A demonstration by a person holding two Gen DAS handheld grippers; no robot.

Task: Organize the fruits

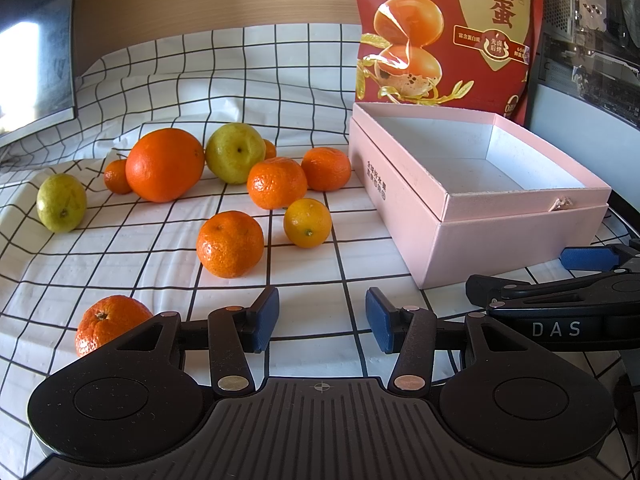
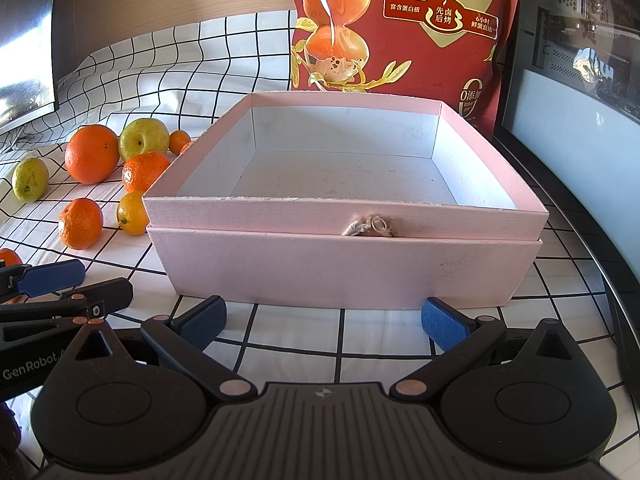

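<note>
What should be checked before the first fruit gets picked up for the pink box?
1. Left gripper open, holding nothing: ok.
2. Right gripper open, holding nothing: ok.
3. Pink box open on top, nothing inside: ok.
4. Nearest mandarin free of its neighbours, room for fingers: ok.
5. Left gripper aligned with that mandarin: not ok, it sits left of centre.
6. Checkered cloth flat under the fruit: cannot tell, wrinkles show.

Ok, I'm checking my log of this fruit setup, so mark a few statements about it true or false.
1. The pink box already holds fruit. False: it is empty.
2. The left gripper is open and holds nothing. True.
3. The big orange touches a green pear. True.
4. The red snack bag lies flat on the checked cloth. False: it stands upright behind the box.
5. The right gripper grips a mandarin. False: it is open, facing the box.
</note>
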